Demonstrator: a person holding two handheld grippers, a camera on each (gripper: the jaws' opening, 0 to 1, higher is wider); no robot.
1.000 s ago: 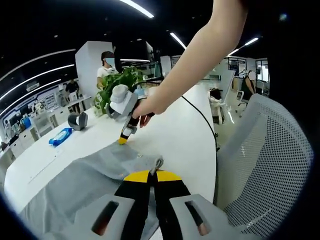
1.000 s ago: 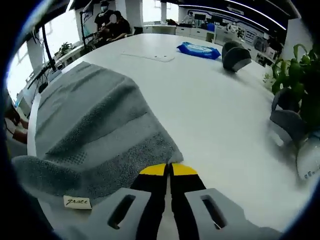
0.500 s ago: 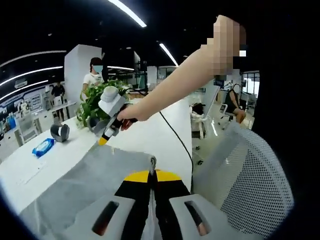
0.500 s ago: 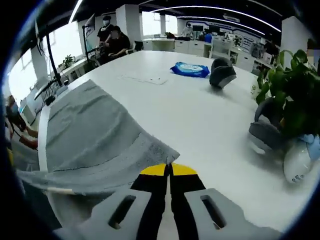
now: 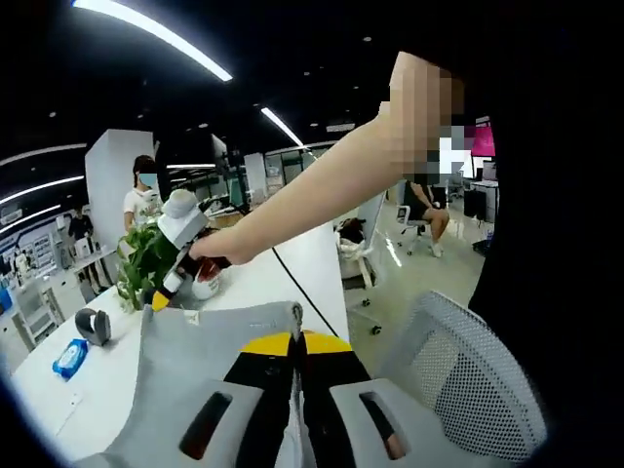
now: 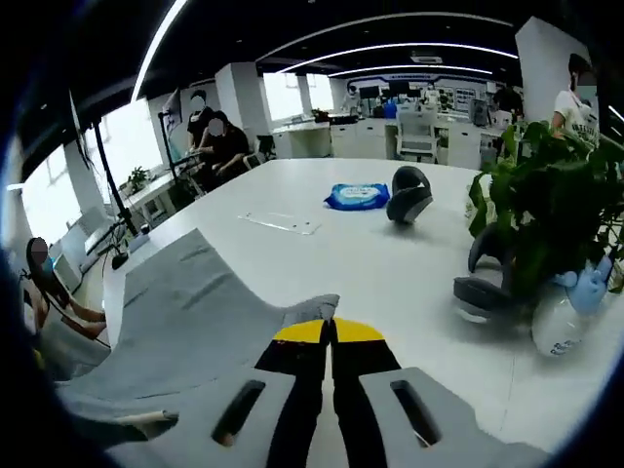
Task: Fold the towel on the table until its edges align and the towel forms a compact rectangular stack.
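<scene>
A long white table (image 6: 390, 263) anchors the scene. A grey towel (image 6: 185, 312) is raised off the table by two corners, its far end trailing back toward the table's edge. Over the last second both cameras have risen and the towel has lifted from lying mostly flat, so the first fold appears to be starting, nothing aligned yet.

The left gripper (image 5: 297, 340) has its jaws pressed together on one towel corner. The right gripper (image 6: 328, 330) pinches the other corner.

The left gripper view adds the person's outstretched arm (image 5: 322, 180), the right gripper from outside, and a mesh chair (image 5: 468, 370) beside the table. The right gripper view adds a potted plant (image 6: 546, 195), headphones (image 6: 408, 192) and a blue packet (image 6: 358, 196) on the table.
</scene>
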